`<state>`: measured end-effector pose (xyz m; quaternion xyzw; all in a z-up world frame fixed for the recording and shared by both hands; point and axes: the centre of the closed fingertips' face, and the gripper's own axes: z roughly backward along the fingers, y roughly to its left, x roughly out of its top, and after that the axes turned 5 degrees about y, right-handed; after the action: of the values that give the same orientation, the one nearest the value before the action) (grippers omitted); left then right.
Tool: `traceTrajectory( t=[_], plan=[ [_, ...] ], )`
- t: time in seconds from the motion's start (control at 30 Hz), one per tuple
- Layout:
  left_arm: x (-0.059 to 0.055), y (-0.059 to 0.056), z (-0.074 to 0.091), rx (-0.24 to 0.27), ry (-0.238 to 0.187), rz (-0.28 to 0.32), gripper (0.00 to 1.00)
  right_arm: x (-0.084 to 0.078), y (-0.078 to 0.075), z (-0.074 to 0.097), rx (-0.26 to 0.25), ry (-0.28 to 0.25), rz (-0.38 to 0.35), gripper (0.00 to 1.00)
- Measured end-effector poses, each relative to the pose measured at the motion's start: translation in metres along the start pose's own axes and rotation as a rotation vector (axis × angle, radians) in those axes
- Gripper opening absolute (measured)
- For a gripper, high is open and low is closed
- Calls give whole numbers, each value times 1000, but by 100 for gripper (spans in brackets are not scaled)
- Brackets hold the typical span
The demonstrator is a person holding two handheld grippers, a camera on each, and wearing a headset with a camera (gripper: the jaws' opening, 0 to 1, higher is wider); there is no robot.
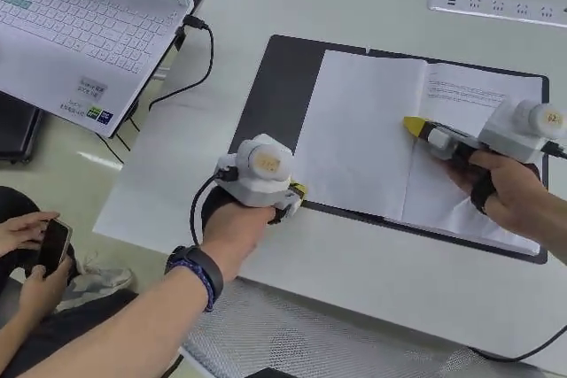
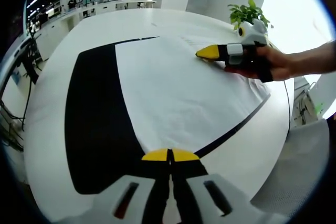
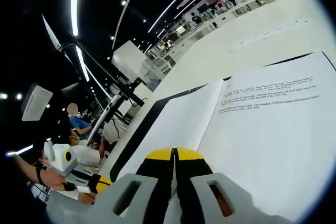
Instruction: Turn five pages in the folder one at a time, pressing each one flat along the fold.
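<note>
Folder (image 1: 275, 86) open; right tool (image 1: 413, 124) (jaws closed) at fold, left tool (image 1: 298, 190) closed at edge.

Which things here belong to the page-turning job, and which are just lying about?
For the job: folder, white pages, left gripper at the folder's edge, right gripper by the fold.

Lying about: laptop, power strip, phone in a person's hands.

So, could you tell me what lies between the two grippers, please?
The blank left page of the folder lies between the left gripper and the right gripper, as the head view shows.
</note>
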<state>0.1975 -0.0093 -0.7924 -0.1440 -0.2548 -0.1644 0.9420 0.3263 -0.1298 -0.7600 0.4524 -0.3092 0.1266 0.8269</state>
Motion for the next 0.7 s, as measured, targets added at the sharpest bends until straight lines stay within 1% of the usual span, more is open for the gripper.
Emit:
traceTrajectory(
  t=[0.3,0.47,0.6,0.7],
  plan=[
    [0,0,-1,-2,-2,-4,0,-25,15,8,19,53,32,0],
    [0,0,-1,-3,-5,-7,0,-33,22,13,27,58,28,0],
    [0,-1,-1,-5,-5,-12,0,-46,30,16,44,91,41,0],
    [0,-1,-1,-5,-5,-14,0,-54,33,21,49,95,40,0]
  ],
)
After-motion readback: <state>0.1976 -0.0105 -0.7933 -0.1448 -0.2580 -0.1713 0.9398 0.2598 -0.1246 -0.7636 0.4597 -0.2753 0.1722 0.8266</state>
